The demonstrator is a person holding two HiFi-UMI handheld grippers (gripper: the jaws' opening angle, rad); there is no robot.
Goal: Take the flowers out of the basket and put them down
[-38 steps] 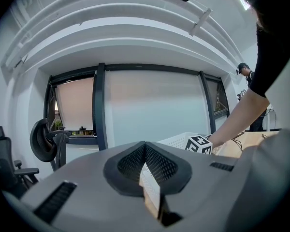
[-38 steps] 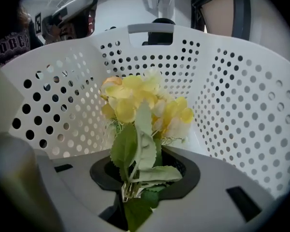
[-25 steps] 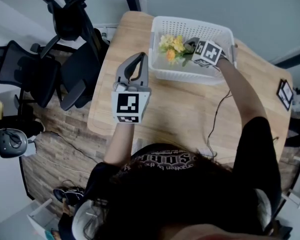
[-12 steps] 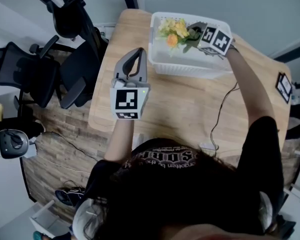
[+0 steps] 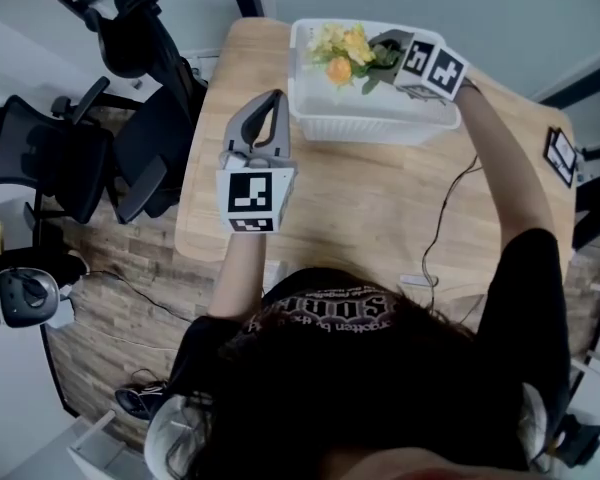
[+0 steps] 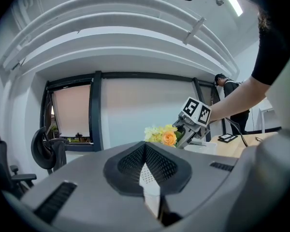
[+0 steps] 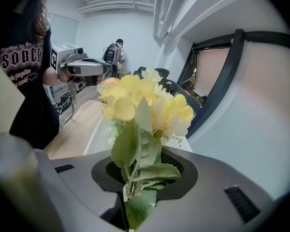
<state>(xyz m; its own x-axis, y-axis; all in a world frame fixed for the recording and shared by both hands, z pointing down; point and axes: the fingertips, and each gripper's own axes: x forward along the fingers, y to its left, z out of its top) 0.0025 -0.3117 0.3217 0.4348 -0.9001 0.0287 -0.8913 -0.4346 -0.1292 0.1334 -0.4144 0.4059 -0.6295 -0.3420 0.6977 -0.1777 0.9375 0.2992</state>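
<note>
Yellow flowers (image 5: 342,54), stems pinched in the right gripper (image 5: 383,50), hang above the twelve-o'clock basket (image 5: 370,128), not yet set down; the left gripper (image 5: 272,100) sits closed and empty.

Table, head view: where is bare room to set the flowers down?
The widest bare patch of table lies between the basket front wall and the person, bordered by the left gripper and the cable. Right of the cable the arm carrying the flowers overhangs; the basket fills the far edge.
</note>
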